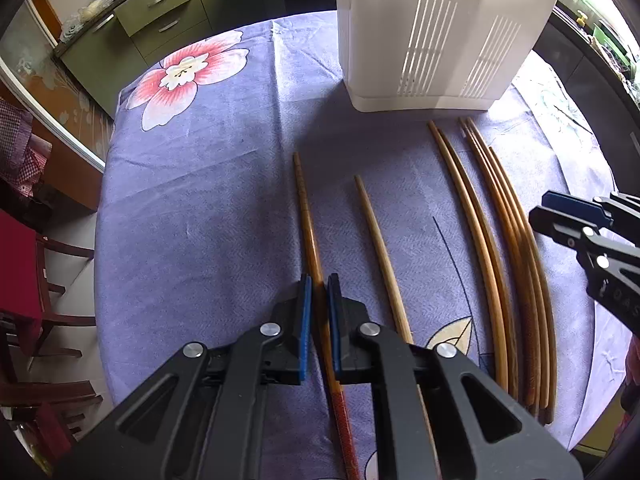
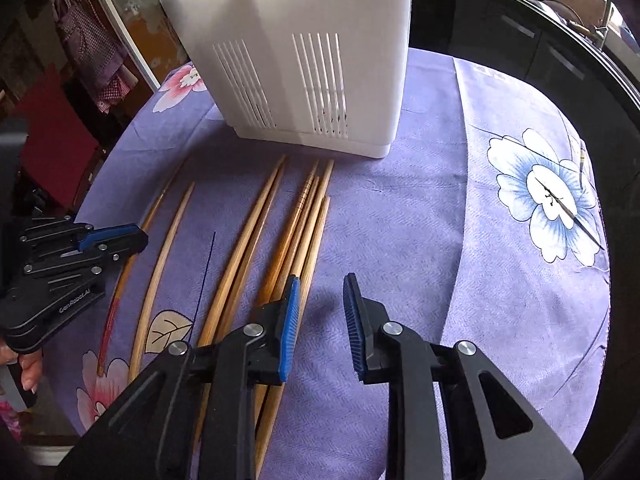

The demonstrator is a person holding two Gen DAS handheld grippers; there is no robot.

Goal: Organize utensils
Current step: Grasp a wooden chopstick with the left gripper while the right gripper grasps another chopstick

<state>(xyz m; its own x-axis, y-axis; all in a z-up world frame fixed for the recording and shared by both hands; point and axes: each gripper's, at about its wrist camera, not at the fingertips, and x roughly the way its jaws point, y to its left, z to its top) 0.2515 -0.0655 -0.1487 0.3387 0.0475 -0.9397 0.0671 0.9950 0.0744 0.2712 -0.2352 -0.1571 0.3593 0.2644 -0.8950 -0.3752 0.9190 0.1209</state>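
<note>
A round table covered with a purple floral tablecloth (image 1: 192, 208) carries a white slotted utensil holder (image 1: 432, 36) standing upright at the far side, with wooden chopsticks laid out lengthwise in front of it. The left gripper (image 1: 319, 286) points steeply down with its jaws nearly together on the leftmost chopstick (image 1: 310, 232), a darker stick with a reddish lower end; the blue pads (image 1: 306, 304) sit against its sides, so it reads as gripped, though the stick lies along the cloth and whether it is lifted cannot be told. Just to its right lies a single pale chopstick (image 1: 380, 248), apart from the others. Further right lies a pair (image 1: 476, 220) side by side, then a bundle of four or so (image 1: 516, 224) touching one another. The right gripper (image 2: 322, 294) hangs over the right edge of that bundle (image 2: 304, 220) with its jaws parted by a moderate gap; nothing is between them but bare cloth, and its left pad (image 2: 291, 316) overlaps the outermost sticks in the view. In the right wrist view fingers (image 2: 30, 368) of the person's hand show at the left gripper's (image 2: 138, 234) handle.
</note>
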